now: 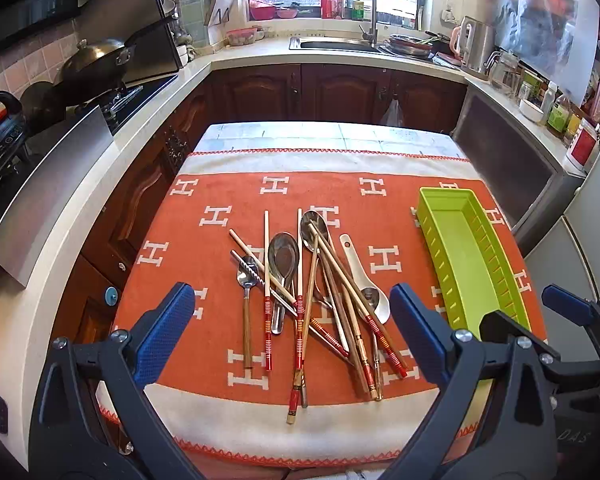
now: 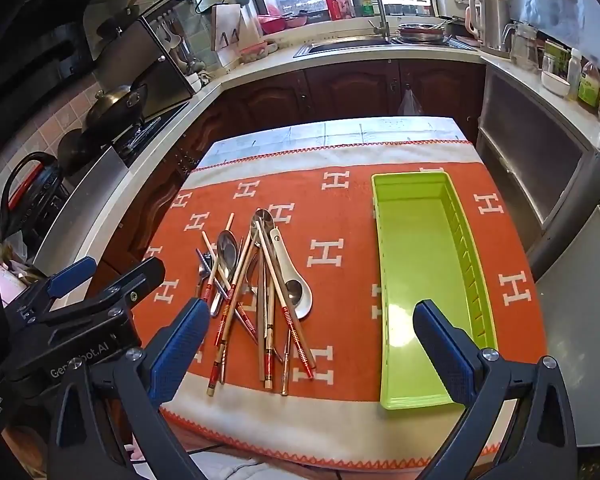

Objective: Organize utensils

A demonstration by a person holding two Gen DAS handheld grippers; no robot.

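A heap of utensils [image 1: 304,296] lies mid-tabletop on an orange cloth [image 1: 204,248] patterned with white "H" letters, in a home kitchen. The pile holds one white ceramic spoon [image 1: 366,280], at least three metal spoons, among them a broad one [image 1: 284,256] and a rounder one [image 1: 315,230] at the far end, and a tangle of chopsticks [image 1: 332,300], some ten or more, too overlapped to count exactly; several carry red-banded handles. One lime-green tray [image 2: 420,264] stands empty to the right of the heap, well apart from it. The left gripper [image 1: 292,328] and right gripper [image 2: 308,344] hover at the near edge of the tabletop [image 2: 260,420], both spread fully wide, blue pads bare, grasping and touching nothing. The left gripper's body, seen from the right wrist, reads "Gen…bot.AI", partly hidden.
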